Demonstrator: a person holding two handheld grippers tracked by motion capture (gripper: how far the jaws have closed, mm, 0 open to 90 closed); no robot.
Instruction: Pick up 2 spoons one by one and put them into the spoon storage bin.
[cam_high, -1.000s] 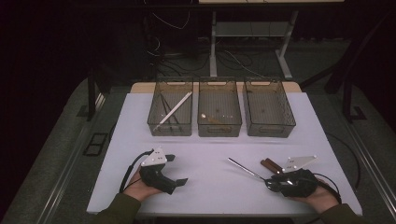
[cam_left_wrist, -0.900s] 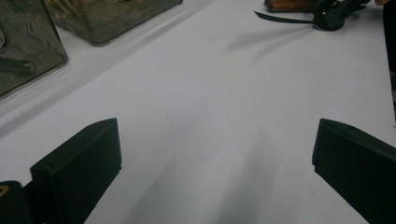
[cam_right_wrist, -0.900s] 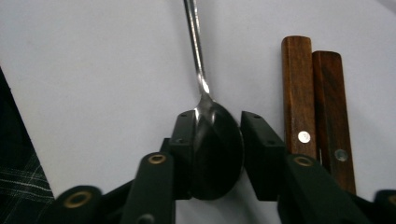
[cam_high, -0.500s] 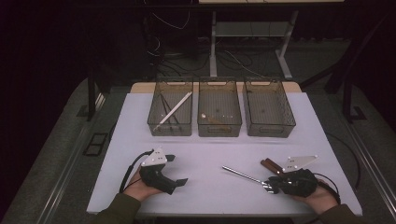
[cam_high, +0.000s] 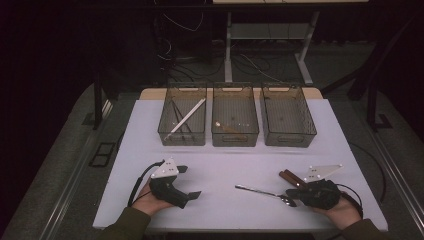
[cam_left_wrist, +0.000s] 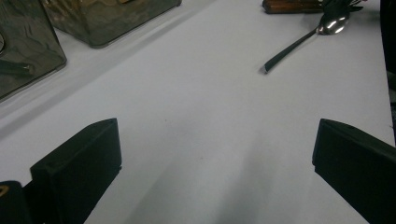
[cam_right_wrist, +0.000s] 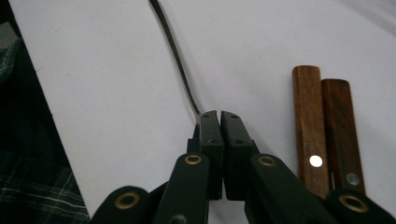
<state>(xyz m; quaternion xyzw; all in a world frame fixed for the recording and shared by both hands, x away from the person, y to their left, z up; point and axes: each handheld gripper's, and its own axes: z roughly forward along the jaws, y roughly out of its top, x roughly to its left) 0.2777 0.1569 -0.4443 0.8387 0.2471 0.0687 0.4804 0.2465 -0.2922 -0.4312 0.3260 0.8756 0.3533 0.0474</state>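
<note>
Because its jaws were pinched on the spoon at the bowl end, the right hand-held gripper sat low on the counter, while the left hand-held gripper rested spread and idle.

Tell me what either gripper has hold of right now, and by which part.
The right gripper is shut on the spoon, pinching it near the bowel end of the handle. The left gripper is open and holds nothing.

A white tabletop is sitting at the frame's centre under dim light, grey floor is stretching either side, and cables are trailing beneath a pale desk frame at the top.
</note>
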